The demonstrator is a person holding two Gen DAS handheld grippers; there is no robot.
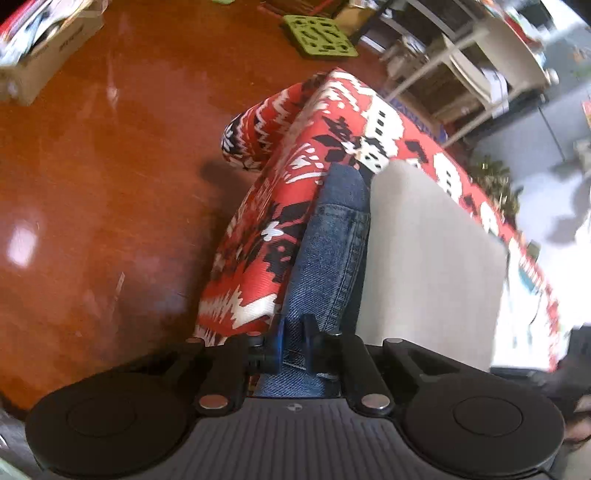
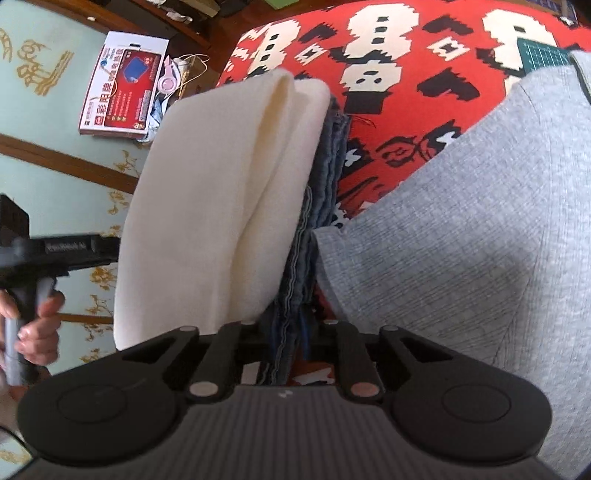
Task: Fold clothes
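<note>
Denim garment [image 1: 328, 258]: folded, edge-on, long axis running straight away from both cameras, pinched at its near end by the left gripper [image 1: 293, 345] and the right gripper [image 2: 295, 332]. Flanked by cream cloth [image 2: 207, 206] and grey knit [image 2: 461, 236], over a red-patterned surface [image 2: 402, 66]. Room: reddish wood floor [image 1: 103, 177], green mat [image 1: 319, 35], printed box [image 2: 123, 85].

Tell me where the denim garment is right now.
The denim garment is held up in both claws: in the left wrist view it hangs between the red patterned cloth and a white fabric; in the right wrist view between that fabric and a grey one.
</note>
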